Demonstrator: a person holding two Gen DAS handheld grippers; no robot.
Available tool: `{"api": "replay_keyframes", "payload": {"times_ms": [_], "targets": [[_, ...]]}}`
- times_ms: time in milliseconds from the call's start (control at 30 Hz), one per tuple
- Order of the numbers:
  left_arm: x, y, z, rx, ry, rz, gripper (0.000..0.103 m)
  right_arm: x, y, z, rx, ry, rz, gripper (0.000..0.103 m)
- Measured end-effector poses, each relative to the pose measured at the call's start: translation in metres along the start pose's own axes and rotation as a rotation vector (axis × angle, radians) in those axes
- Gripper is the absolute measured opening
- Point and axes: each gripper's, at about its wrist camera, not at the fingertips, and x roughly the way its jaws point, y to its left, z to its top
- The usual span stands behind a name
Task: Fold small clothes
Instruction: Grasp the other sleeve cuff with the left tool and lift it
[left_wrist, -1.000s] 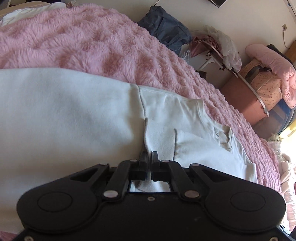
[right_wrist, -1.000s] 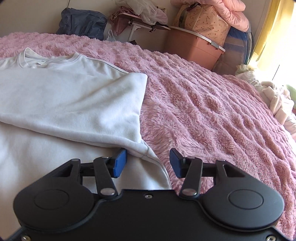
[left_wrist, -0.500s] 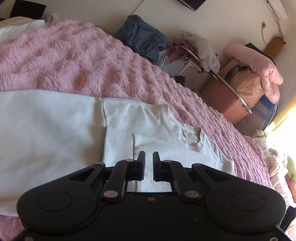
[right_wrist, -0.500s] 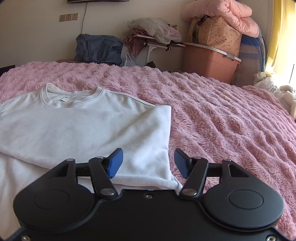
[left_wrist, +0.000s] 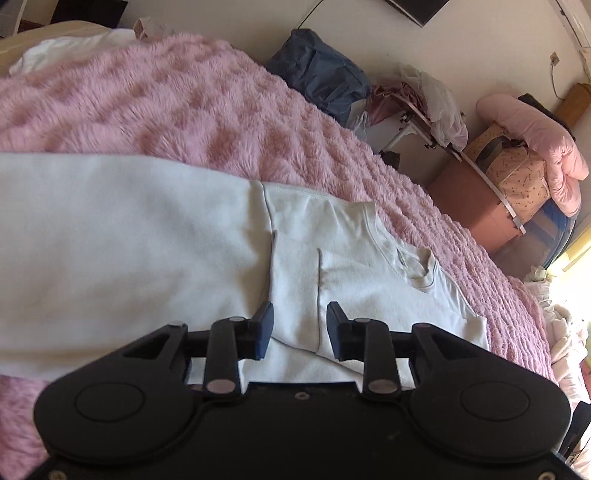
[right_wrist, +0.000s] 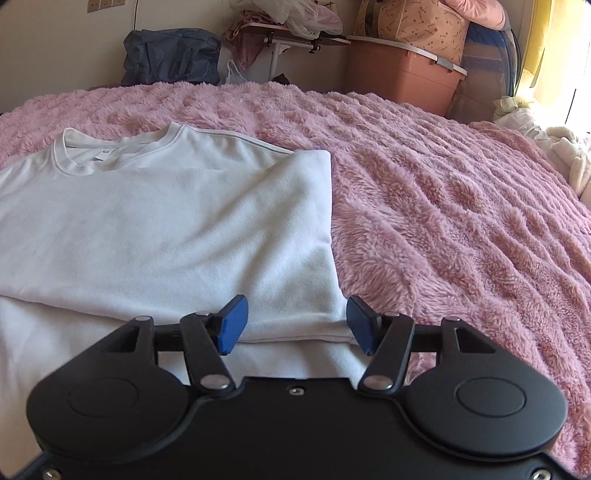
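A white sweatshirt (left_wrist: 155, 236) lies on the pink fluffy blanket (left_wrist: 184, 107), its sides folded inward over the body. The collar (left_wrist: 421, 266) points to the far right in the left wrist view. My left gripper (left_wrist: 300, 325) hovers above the folded sleeve edge; its jaws are opening and hold nothing. In the right wrist view the same sweatshirt (right_wrist: 166, 221) shows its collar (right_wrist: 110, 147) at the far end, one fold lying across the front. My right gripper (right_wrist: 293, 325) stands open over the near right corner of that fold, with no cloth pinched.
Beyond the bed stand a dark blue bag (left_wrist: 321, 77), a small folding table with clothes (left_wrist: 421, 110) and a brown storage box (right_wrist: 402, 85) with bedding on top. The blanket (right_wrist: 461, 221) stretches bare to the right of the shirt. White cloth (right_wrist: 561, 147) lies at the right edge.
My left gripper let go of the pinched sleeve fabric, opened and rose back from it. The right gripper tilted up a little and stayed open over the fold's corner.
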Motion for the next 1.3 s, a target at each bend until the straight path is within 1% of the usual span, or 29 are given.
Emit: {"api": "replay_keyframes", "payload": {"times_ms": [67,133,167,333,400,500,567,667,767,900,967,1033,1067,1100,1133,1233,1300], "targets": [[-0.038,0.017,0.003,-0.041,-0.046,0.036,0.049,-0.018,0.007,0.004,0.008,-0.038,0.048,0.060],[-0.074,0.034,0.005,-0.068,-0.098,0.102,0.051,-0.040,0.027,0.009,-0.012,-0.070,0.121,0.060],[-0.097,0.047,0.007,-0.092,-0.132,0.147,0.052,-0.050,0.038,0.011,-0.031,-0.083,0.153,0.060],[-0.175,0.111,0.006,-0.237,-0.223,0.279,0.053,-0.098,0.114,0.018,-0.156,-0.142,0.344,0.061],[-0.199,0.137,0.002,-0.294,-0.266,0.348,0.053,-0.113,0.145,0.020,-0.192,-0.144,0.410,0.062],[-0.224,0.175,-0.003,-0.392,-0.304,0.465,0.053,-0.124,0.185,0.021,-0.196,-0.099,0.503,0.063],[-0.235,0.201,-0.008,-0.469,-0.315,0.512,0.052,-0.129,0.207,0.019,-0.197,-0.074,0.546,0.063],[-0.242,0.236,-0.017,-0.574,-0.315,0.505,0.051,-0.135,0.236,0.013,-0.246,-0.080,0.555,0.063],[-0.243,0.255,-0.024,-0.630,-0.316,0.508,0.049,-0.131,0.257,0.009,-0.279,-0.066,0.545,0.063],[-0.230,0.267,-0.022,-0.646,-0.343,0.468,0.049,-0.118,0.271,0.007,-0.270,-0.019,0.538,0.063],[-0.223,0.275,-0.020,-0.661,-0.350,0.459,0.046,-0.113,0.275,0.005,-0.272,-0.008,0.529,0.063],[-0.218,0.279,-0.021,-0.668,-0.371,0.414,0.044,-0.109,0.277,0.002,-0.275,0.005,0.526,0.063],[-0.217,0.280,-0.020,-0.660,-0.377,0.404,0.033,-0.107,0.277,0.000,-0.276,0.010,0.522,0.063],[-0.216,0.279,-0.020,-0.646,-0.375,0.406,0.010,-0.105,0.277,-0.002,-0.277,0.015,0.520,0.063],[-0.215,0.278,-0.019,-0.635,-0.374,0.402,0.009,-0.103,0.277,-0.003,-0.278,0.022,0.518,0.063],[-0.218,0.270,-0.016,-0.611,-0.408,0.381,0.007,-0.097,0.274,-0.007,-0.272,0.039,0.510,0.063],[-0.223,0.258,-0.009,-0.577,-0.439,0.344,0.007,-0.095,0.271,-0.008,-0.261,0.046,0.512,0.063]]}}
